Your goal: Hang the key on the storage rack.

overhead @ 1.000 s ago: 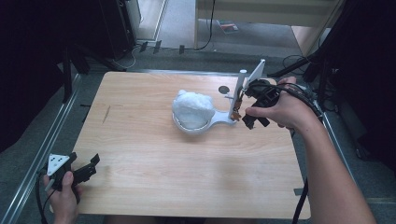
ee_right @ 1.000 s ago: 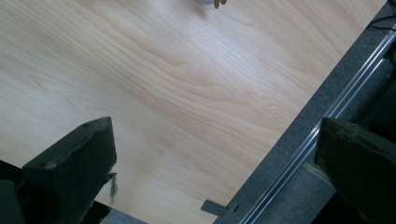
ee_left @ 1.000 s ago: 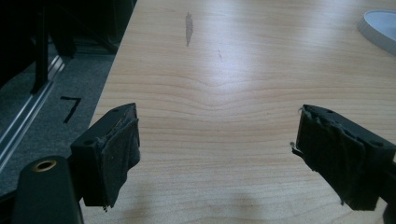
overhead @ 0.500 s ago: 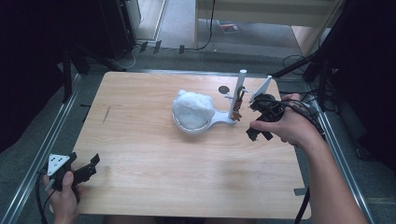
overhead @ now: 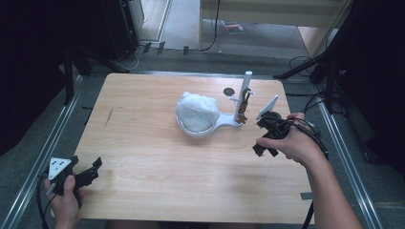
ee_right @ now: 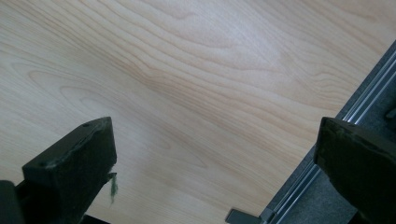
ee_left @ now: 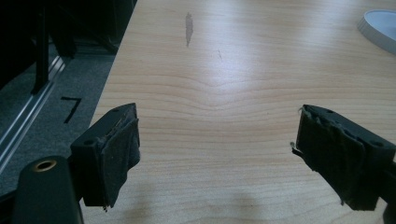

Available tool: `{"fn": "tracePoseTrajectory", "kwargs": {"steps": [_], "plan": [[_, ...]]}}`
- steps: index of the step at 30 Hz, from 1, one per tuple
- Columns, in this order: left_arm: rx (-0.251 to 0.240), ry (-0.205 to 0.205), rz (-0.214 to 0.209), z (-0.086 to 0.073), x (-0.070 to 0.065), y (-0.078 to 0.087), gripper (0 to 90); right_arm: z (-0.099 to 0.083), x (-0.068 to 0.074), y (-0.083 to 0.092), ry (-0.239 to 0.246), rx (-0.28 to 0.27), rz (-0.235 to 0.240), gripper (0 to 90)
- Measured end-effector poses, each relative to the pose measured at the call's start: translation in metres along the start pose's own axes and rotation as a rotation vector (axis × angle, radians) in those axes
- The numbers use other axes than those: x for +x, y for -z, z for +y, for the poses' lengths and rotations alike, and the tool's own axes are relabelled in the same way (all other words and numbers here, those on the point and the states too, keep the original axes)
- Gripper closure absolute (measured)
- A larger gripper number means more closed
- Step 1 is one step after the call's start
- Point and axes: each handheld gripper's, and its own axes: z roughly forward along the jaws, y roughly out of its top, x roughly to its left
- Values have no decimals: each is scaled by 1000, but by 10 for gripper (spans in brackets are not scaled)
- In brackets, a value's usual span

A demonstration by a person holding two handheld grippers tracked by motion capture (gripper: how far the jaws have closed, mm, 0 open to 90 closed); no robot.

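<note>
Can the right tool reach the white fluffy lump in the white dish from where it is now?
Probably yes. The right tool is open, holds nothing, and bare table lies between it and the white fluffy lump. The upright white post stands beside the dish, off the direct path.

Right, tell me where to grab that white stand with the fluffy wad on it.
Take the white stand by its upright post, coming in from the right gripper side. The post rises bare above the table, whereas the ring base lies flat under the white wad. Probably clamp above the small side pegs.
</note>
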Motion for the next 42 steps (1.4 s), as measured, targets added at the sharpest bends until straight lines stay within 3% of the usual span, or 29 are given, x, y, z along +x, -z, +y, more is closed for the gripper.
{"fn": "tracePoseTrajectory", "kwargs": {"steps": [13,17,21,25,30,37,42], "plan": [[-2,-5,0,0,-1,0,138,-17,4,-44,-21,22,22,0],[-3,-5,-1,0,-1,0,139,-22,5,-51,-43,13,21,0],[-3,-5,-1,0,0,0,138,-29,4,-60,-59,-30,24,0],[-3,-3,-2,0,0,0,138,-40,1,-68,-89,-110,40,0],[-3,-5,-1,0,-1,0,139,-61,-5,-77,-153,-269,68,0],[-2,-6,1,0,-1,0,139,-90,-10,-96,-260,-485,60,0],[-2,-4,-2,0,-1,0,138,-111,-10,-106,-306,-642,41,0]]}}
